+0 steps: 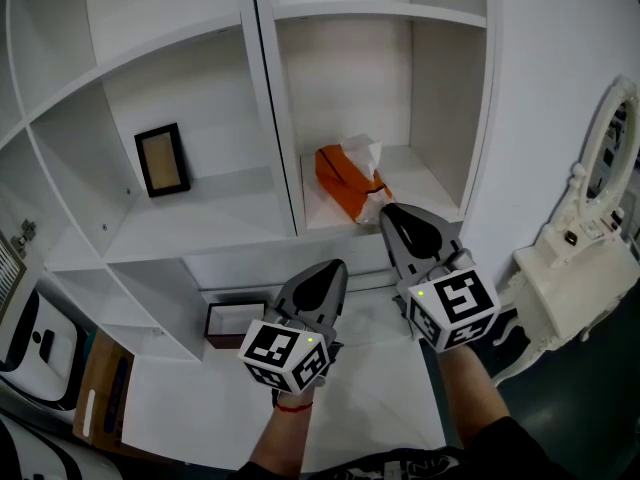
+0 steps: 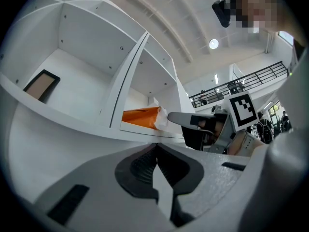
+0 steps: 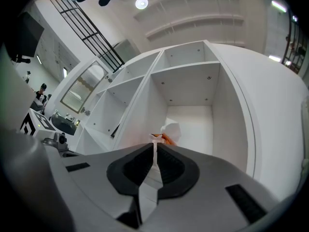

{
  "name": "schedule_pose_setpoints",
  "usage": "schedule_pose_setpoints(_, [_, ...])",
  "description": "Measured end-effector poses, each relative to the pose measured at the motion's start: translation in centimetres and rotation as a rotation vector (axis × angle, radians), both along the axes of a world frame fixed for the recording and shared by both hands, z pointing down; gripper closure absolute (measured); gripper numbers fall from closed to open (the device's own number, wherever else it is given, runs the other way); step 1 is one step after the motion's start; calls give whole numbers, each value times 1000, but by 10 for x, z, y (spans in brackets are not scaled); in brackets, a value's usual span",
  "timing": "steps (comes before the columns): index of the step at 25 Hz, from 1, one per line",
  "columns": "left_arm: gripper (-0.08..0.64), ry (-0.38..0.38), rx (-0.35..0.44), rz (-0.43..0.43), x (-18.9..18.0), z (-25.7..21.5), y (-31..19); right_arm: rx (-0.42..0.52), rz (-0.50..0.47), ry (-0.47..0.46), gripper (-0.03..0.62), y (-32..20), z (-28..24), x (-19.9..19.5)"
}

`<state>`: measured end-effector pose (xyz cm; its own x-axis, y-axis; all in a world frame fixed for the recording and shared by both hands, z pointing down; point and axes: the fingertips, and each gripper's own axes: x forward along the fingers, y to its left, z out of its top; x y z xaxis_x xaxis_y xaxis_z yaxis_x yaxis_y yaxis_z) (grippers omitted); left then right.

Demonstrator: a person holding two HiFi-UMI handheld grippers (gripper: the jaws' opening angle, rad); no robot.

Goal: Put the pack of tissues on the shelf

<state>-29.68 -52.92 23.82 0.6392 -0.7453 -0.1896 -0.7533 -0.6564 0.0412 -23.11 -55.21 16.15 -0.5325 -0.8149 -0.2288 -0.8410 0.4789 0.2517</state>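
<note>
Scene: you are looking steeply down at a white shelf unit (image 1: 275, 118) with open compartments; both tools sit side by side in the lower middle of the head view

Task object: the pack of tissues (image 1: 340, 183) is orange with white tissue poking from its top; it lies on the shelf board in the compartment just right of the centre divider, close to that compartment's left wall and front edge

Right side: your right gripper (image 1: 388, 211) is the higher of the two in the head view and points up-frame into that same compartment; its fingers are pressed together and nothing shows between them; the tips sit right at the pack's near edge, and whether they touch it cannot be told

Right gripper view: the pack (image 3: 170, 131) shows just past the closed tips (image 3: 154, 144), at the centre of the frame

Left side: your left gripper (image 1: 328, 273) is lower and to the left, its fingers closed together and empty, apart from the pack

Left gripper view: closed tips (image 2: 157, 146) at lower centre; the orange pack (image 2: 140, 116) lies mid-frame with the right gripper (image 2: 176, 117) just to its right

Left compartment: a dark picture frame (image 1: 162, 160) leans upright against the back wall, well apart from the pack

Lower left: a dark box (image 1: 232, 323) sits in a low compartment beside your left gripper

Right edge: a white dressing table (image 1: 565, 288) with an oval mirror
</note>
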Motion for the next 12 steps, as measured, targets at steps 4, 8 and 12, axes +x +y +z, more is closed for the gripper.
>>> schedule_pose_setpoints(4, [552,4,2,0,-8,0,-3,-8,10,1,568,-9,0,-6])
schedule_pose_setpoints(8, [552,10,2,-1,-15,1,-6,-14,18,3,568,-17,-1,-12])
schedule_pose_setpoints(12, [552,12,-2,-3,-20,3,-10,-27,27,-9,568,-23,1,-14])
